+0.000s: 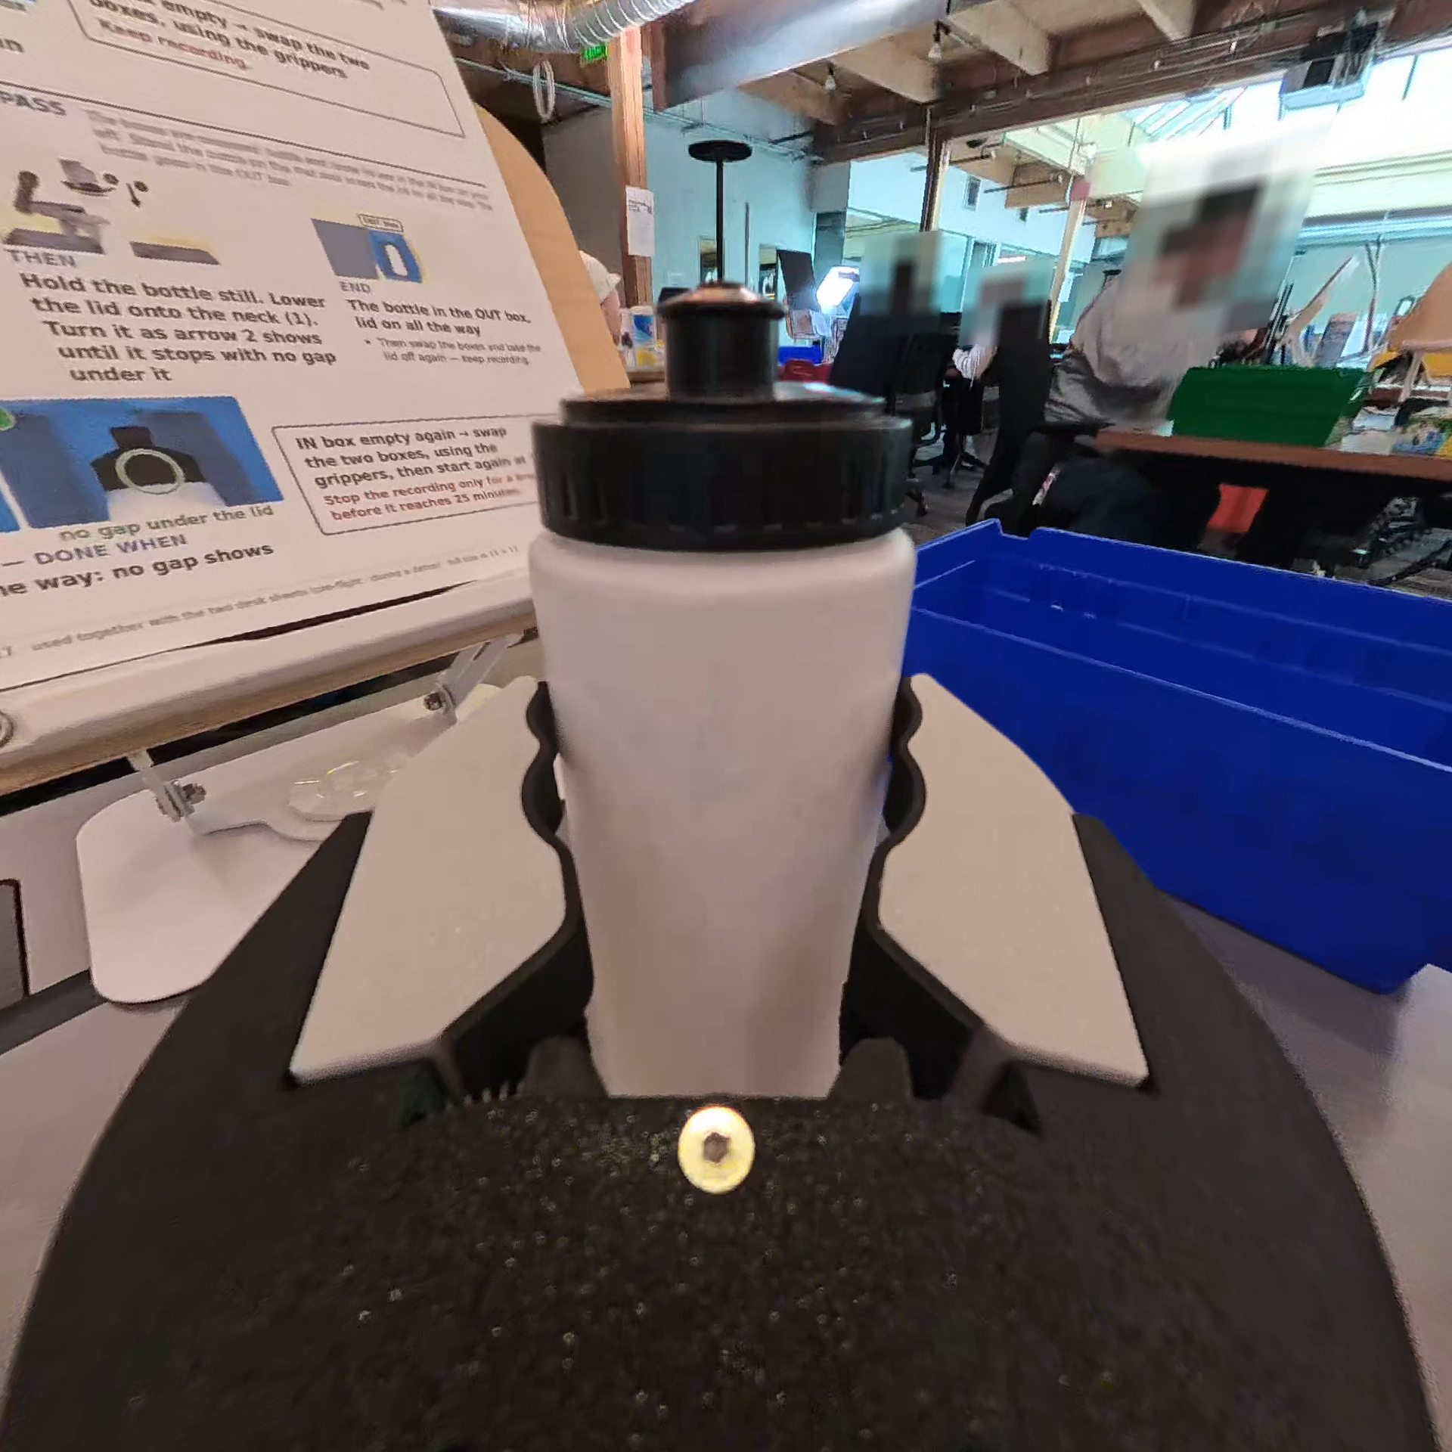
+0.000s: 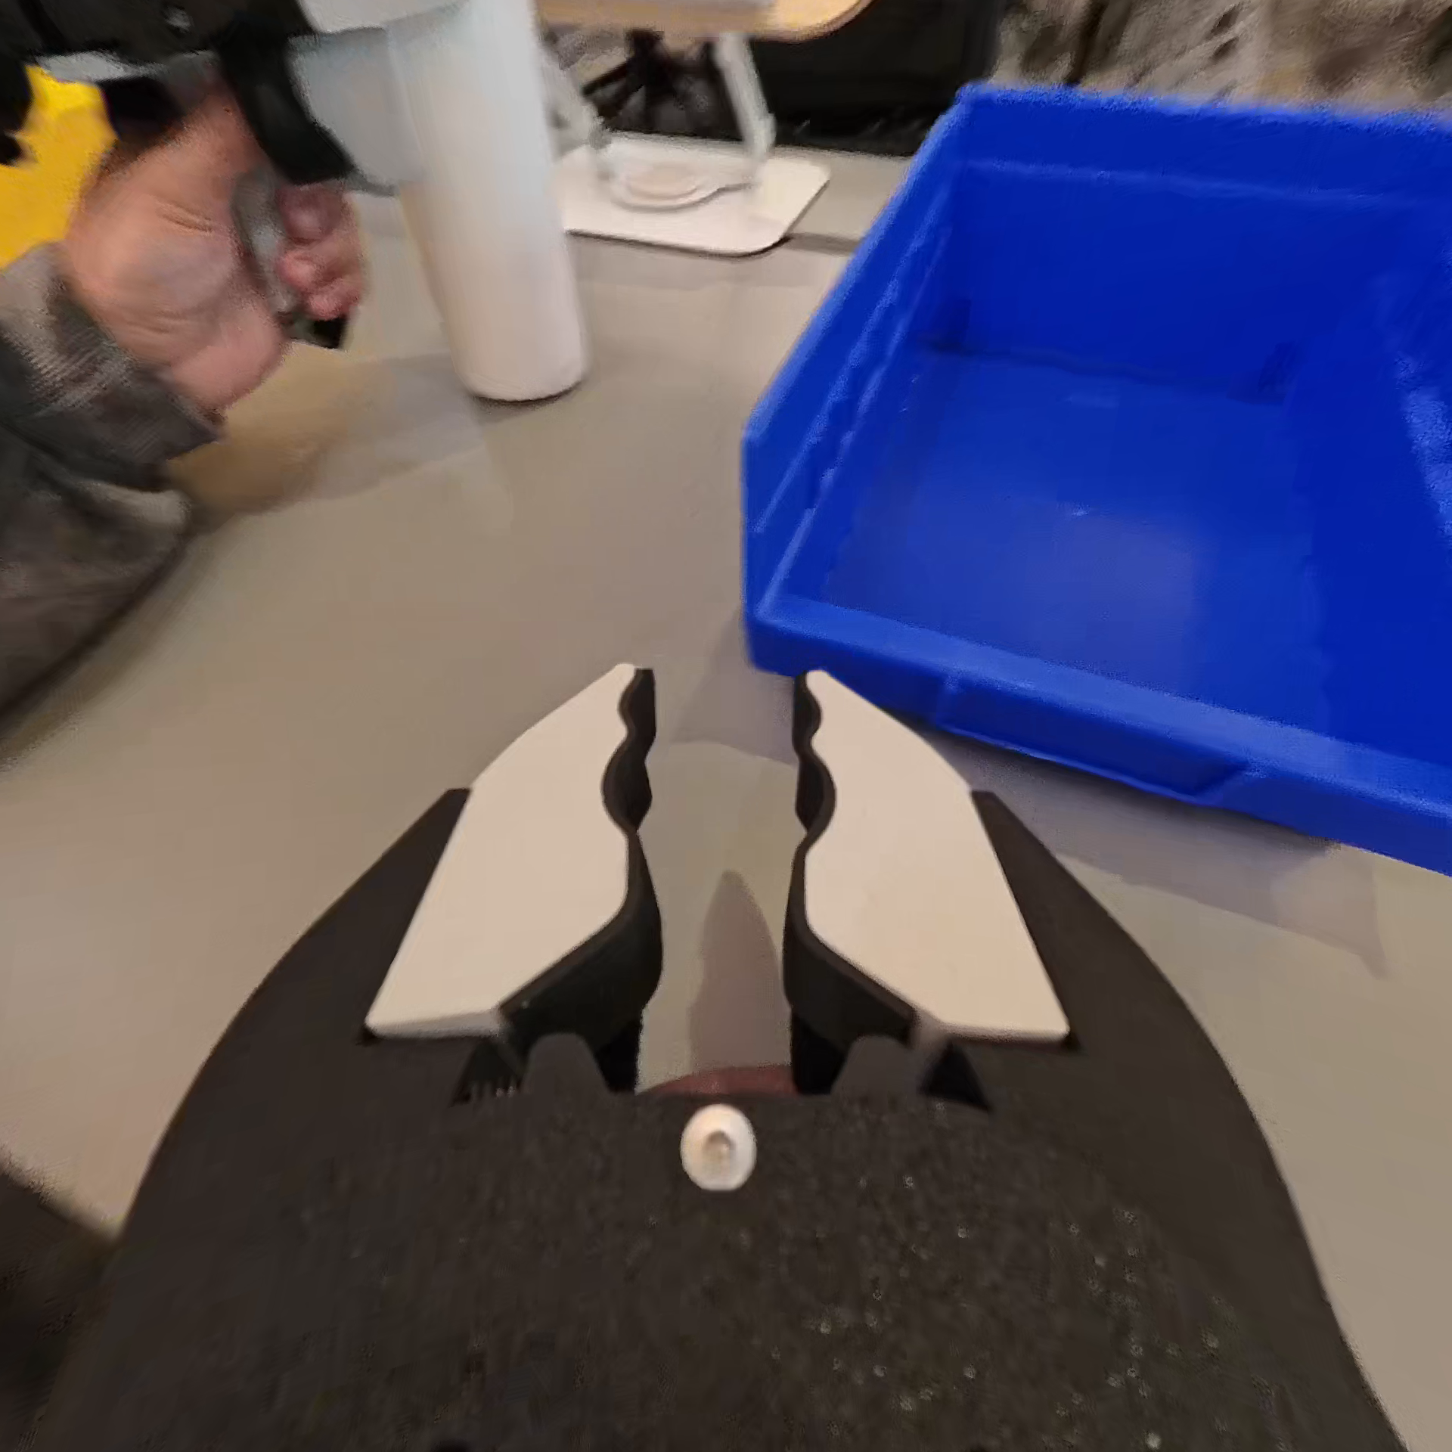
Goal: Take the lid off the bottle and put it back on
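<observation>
1. The grey desk [image 2: 377, 628] carries everything in view; the right wrist view is blurred.
2. A blue bin [image 2: 1100, 487] sits on the desk to the right, open side up, with nothing showing inside it in the right wrist view. In the left wrist view it lies just behind and to the right of the bottle.
3. An instruction sheet [image 1: 236, 314] leans on a tilted stand [image 1: 181, 888] at the left, behind the bottle.
4. The white bottle [image 1: 723, 786] stands upright between the left gripper's [image 1: 721, 707] fingers [image 1: 440, 888], which are clamped on its body from both sides, below the shoulder. In the right wrist view its base [image 2: 518, 346] seems to rest on the desk, left of the bin, though blur leaves this uncertain.
5. A hand [image 2: 196, 259] in a grey sleeve holds the left gripper at the upper left of the right wrist view.
6. The right gripper [image 2: 723, 707] hovers over bare desk near the bin's front corner, fingers [image 2: 534, 880] apart with nothing between them, well away from the bottle.
7. The black ribbed lid [image 1: 719, 471] sits on the bottle's neck, its spout [image 1: 719, 338] pointing up, above the fingers.
</observation>
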### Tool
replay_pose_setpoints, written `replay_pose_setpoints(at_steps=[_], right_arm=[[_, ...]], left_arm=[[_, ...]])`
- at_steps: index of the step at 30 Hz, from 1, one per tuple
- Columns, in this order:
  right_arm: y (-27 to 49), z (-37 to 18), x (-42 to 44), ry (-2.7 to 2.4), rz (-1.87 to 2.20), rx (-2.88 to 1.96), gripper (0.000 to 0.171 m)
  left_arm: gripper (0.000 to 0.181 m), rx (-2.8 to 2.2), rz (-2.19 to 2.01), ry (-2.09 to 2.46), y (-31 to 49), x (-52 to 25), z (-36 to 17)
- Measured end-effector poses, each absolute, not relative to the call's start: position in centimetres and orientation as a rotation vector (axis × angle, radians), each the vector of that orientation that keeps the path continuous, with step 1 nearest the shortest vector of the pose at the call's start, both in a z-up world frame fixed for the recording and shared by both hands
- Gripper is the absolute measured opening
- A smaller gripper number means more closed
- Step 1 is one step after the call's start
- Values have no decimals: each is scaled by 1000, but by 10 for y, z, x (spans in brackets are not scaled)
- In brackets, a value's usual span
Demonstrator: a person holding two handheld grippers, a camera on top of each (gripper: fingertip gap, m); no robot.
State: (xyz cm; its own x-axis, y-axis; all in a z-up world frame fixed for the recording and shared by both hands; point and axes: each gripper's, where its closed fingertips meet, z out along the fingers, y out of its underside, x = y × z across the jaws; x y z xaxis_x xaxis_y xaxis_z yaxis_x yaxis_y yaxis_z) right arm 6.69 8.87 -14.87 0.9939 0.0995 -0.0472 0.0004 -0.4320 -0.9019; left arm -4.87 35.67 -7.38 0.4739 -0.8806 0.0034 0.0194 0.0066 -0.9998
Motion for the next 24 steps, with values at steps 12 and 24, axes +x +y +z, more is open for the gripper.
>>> replay_pose_setpoints(at_steps=[12, 24], right_arm=[[183, -24, -2, -706, 226, -2224, 76], [328, -23, -59, -1136, 40, -2522, 90]], left_arm=[[81, -1377, -875, 865, 343, -50, -75], [81, -1361, -928, 917, 328, -53, -75]])
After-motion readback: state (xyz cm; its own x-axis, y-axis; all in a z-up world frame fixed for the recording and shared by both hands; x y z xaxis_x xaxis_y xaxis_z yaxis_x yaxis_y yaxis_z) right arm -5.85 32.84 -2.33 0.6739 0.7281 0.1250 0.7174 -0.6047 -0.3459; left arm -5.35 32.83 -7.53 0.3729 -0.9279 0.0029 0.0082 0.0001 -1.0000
